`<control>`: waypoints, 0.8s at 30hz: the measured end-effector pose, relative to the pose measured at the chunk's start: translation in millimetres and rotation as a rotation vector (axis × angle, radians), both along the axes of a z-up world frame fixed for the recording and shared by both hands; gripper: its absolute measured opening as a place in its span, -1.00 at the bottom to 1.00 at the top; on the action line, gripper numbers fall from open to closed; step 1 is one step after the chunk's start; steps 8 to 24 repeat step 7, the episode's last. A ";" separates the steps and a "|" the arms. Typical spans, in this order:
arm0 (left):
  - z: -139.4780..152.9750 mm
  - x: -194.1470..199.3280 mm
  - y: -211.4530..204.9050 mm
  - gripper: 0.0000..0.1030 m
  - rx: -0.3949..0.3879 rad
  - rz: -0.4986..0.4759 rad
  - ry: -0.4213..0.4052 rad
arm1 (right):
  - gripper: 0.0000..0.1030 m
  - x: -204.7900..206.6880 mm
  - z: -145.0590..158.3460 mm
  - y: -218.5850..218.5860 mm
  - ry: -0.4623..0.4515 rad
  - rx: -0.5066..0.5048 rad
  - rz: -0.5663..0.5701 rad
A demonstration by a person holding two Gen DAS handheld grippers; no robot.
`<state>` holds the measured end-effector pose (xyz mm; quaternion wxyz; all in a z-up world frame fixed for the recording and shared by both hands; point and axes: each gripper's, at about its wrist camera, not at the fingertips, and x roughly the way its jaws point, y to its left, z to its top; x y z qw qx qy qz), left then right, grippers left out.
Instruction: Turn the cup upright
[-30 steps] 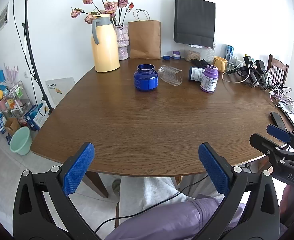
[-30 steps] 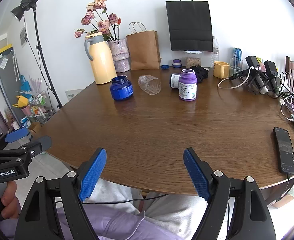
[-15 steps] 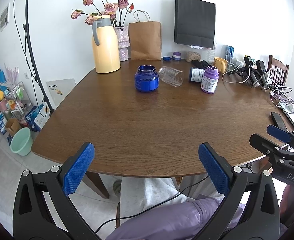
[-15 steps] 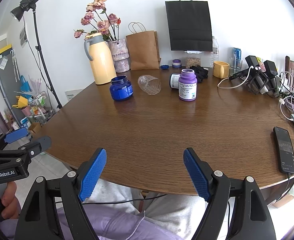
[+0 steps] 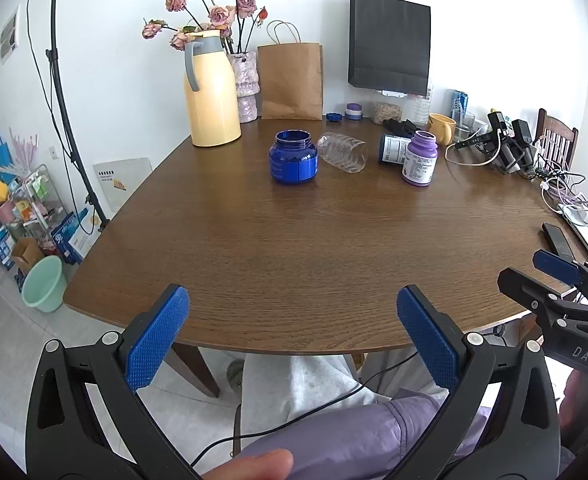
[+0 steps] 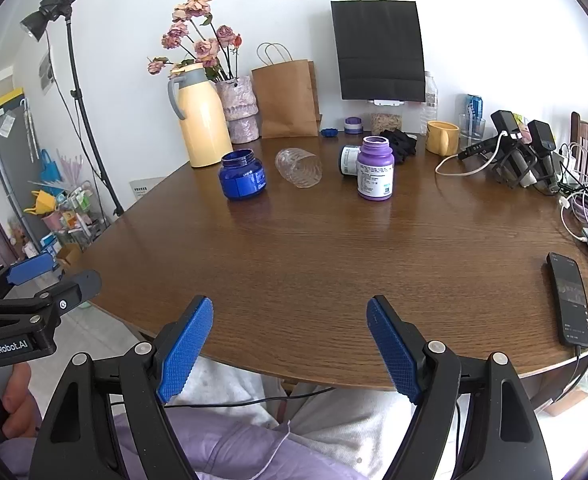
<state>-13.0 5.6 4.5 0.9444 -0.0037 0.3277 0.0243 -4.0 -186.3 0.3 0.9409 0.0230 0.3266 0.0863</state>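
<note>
A clear ribbed plastic cup lies on its side at the far middle of the brown table, between a blue jar and a purple bottle. It also shows in the right wrist view, its mouth towards the camera. My left gripper is open and empty at the near table edge, far from the cup. My right gripper is open and empty, also at the near edge.
A yellow thermos, flower vase and paper bags stand at the back. A lying bottle, yellow mug, chargers and cables sit to the right. A phone lies near the right edge.
The left wrist view has shifted slightly; the table objects sit a little lower and closer. Both grippers stay open and nothing on the table has moved.
</note>
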 end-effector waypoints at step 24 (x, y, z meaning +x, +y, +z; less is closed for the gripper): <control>0.4 -1.7 -0.3 1.00 -0.001 -0.002 -0.004 | 0.61 0.9 -1.5 1.0 0.001 -0.001 -0.001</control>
